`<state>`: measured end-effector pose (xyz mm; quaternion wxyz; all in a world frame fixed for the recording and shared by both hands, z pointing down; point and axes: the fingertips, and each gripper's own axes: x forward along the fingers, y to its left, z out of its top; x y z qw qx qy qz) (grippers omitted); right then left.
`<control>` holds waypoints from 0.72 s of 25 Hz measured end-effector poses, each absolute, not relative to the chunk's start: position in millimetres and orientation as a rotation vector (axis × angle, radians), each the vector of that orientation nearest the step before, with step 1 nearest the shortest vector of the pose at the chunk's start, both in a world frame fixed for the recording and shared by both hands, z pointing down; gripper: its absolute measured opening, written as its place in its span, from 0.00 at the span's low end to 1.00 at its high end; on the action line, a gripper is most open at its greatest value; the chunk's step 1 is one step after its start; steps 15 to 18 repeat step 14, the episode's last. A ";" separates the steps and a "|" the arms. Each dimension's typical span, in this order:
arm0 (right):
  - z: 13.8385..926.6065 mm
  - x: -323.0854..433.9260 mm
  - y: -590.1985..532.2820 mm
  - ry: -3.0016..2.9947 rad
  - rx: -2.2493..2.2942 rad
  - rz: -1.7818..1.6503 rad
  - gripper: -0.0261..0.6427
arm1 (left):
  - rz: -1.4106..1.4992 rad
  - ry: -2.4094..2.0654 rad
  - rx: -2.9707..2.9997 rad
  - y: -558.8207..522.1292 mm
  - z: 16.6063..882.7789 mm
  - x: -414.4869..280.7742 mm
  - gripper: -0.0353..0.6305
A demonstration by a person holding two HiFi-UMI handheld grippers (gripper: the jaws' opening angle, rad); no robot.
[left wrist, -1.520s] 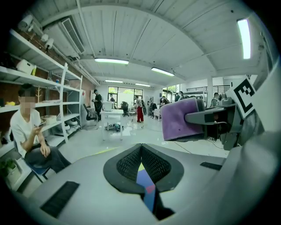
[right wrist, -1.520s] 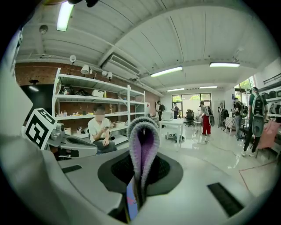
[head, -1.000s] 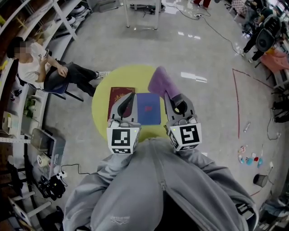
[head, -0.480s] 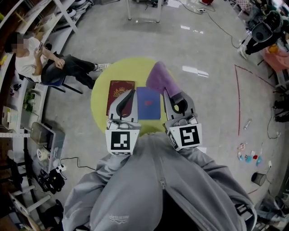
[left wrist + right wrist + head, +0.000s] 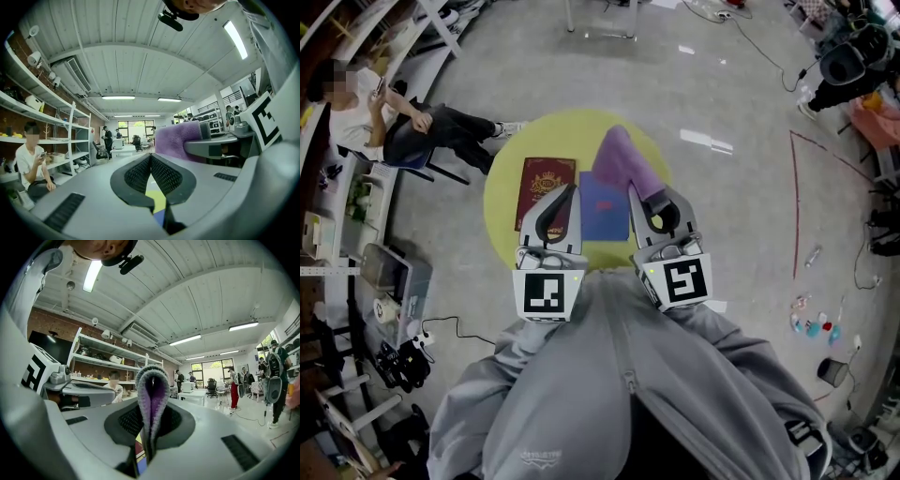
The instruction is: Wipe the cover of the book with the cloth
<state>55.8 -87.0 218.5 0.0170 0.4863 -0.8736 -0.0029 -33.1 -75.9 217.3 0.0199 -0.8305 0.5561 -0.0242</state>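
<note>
On the round yellow table (image 5: 511, 164) lie two books side by side: a dark red book (image 5: 544, 183) with a gold emblem on the left and a blue book (image 5: 602, 211) on the right. My right gripper (image 5: 645, 199) is shut on a purple cloth (image 5: 623, 161), which sticks up and forward over the blue book's far right corner. In the right gripper view the folded cloth (image 5: 151, 394) stands clamped between the jaws. My left gripper (image 5: 567, 199) hovers over the gap between the books, shut and empty; its pads (image 5: 161, 174) meet at the tip.
A person sits on a chair (image 5: 403, 141) at the upper left beside shelving. Boxes and cables (image 5: 394, 309) lie on the floor to the left. A red tape line (image 5: 794, 206) and small items mark the floor on the right.
The right gripper and cloth have shifted slightly left, closer over the blue book. The left gripper keeps its place by the books and stays shut.
</note>
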 end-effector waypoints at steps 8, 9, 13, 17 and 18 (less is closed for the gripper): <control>222.9 62.3 -83.6 -2.763 1.475 -0.018 0.13 | -0.108 1.749 -2.568 -69.7 224.0 -24.4 0.08; 222.3 62.3 -84.0 -2.771 1.475 -0.021 0.13 | -0.106 1.753 -2.567 -69.8 223.7 -23.9 0.08; 222.4 61.6 -85.4 -2.801 1.468 -0.050 0.13 | -0.105 1.747 -2.555 -71.0 225.4 -20.9 0.08; 223.3 61.4 -85.6 -2.804 1.463 -0.053 0.13 | -0.104 1.745 -2.551 -71.2 225.9 -20.2 0.08; 223.3 61.4 -85.6 -2.804 1.463 -0.053 0.13 | -0.104 1.745 -2.551 -71.2 225.9 -20.2 0.08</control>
